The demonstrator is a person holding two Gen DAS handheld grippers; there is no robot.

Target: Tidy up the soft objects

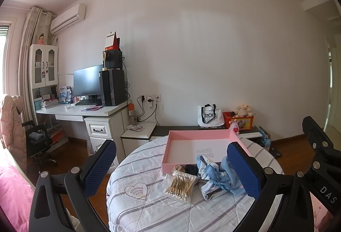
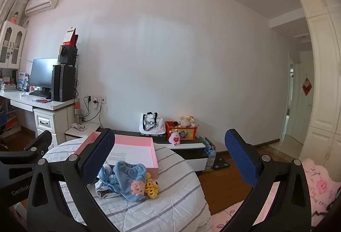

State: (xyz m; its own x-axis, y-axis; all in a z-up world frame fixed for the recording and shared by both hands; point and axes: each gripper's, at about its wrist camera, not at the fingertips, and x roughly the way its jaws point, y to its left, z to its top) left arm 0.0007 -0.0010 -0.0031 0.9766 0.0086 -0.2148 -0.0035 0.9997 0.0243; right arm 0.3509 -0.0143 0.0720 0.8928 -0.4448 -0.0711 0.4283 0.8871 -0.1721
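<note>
My left gripper point(image 1: 170, 164) hung above the round table with its jaws spread wide and nothing between them. Its right pad point(image 1: 243, 170) stood in front of the near right corner of the pink box point(image 1: 198, 134). My right gripper point(image 2: 170, 156) was likewise released and empty, its left pad point(image 2: 98, 155) showing in front of the box's near left side.

Below and between my left fingers, the soft things lay bunched against the near wall of the box, on the striped quilted cover point(image 1: 136, 210) of the table. A pale blue printed cloth with a ribbon bow point(image 1: 215, 178) sat nearest my left gripper's right pad. Beside it to the left were a small black piece point(image 1: 191, 169) and a beige piece point(image 1: 178, 168), both touching the box's near wall. In front of those lay a clear packet of cotton swabs point(image 1: 181, 186), toward the table's near edge.

From the right wrist view, a blue plush sock with a small pink doll face point(image 2: 131, 178) lay over the bundle, and a yellow crocheted piece point(image 2: 151, 188) touched its right side. The box held only a white sheet point(image 1: 204, 148) on its floor.

Beyond the table stood a low cabinet with a white tote bag point(image 1: 207, 116) and a red toy crate point(image 1: 238, 120).
</note>
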